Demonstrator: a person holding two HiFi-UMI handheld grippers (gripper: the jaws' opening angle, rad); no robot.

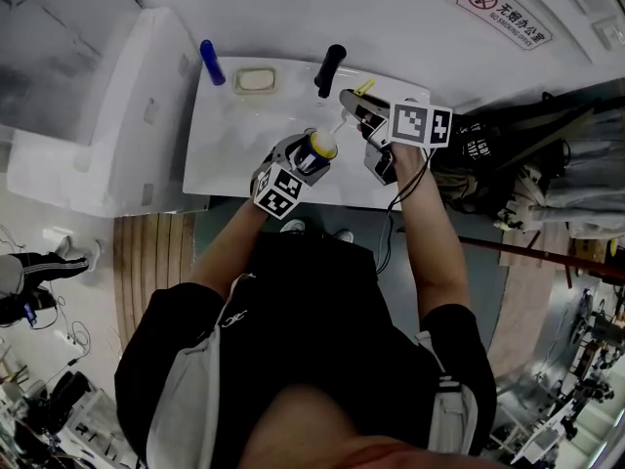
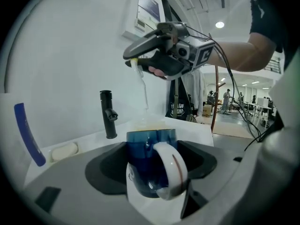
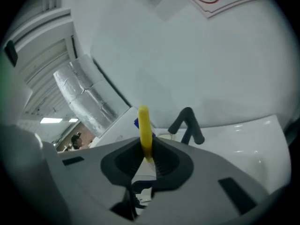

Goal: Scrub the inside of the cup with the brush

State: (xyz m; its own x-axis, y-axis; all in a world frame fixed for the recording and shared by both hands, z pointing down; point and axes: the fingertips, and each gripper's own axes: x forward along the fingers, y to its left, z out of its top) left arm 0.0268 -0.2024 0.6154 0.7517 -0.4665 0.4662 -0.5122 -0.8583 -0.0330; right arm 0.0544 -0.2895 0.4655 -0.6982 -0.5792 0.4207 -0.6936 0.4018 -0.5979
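**A:** Between the fingers of the left gripper (image 1: 301, 161) the cup (image 2: 151, 165) is sitting clamped, mouth up. The right gripper (image 1: 352, 103) is pinching the brush (image 2: 143, 87) just above it.

**B:** I'm thinking: keep it going straight down, bristles rubbing the wall.

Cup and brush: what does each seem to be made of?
Cup: likely glazed ceramic, though plastic is possible. The blue body is glossy with bright highlights, and the white handle is thick and smooth.
Brush: probably plastic. It has a smooth, opaque yellow end and a thin, pale, translucent-looking shaft.
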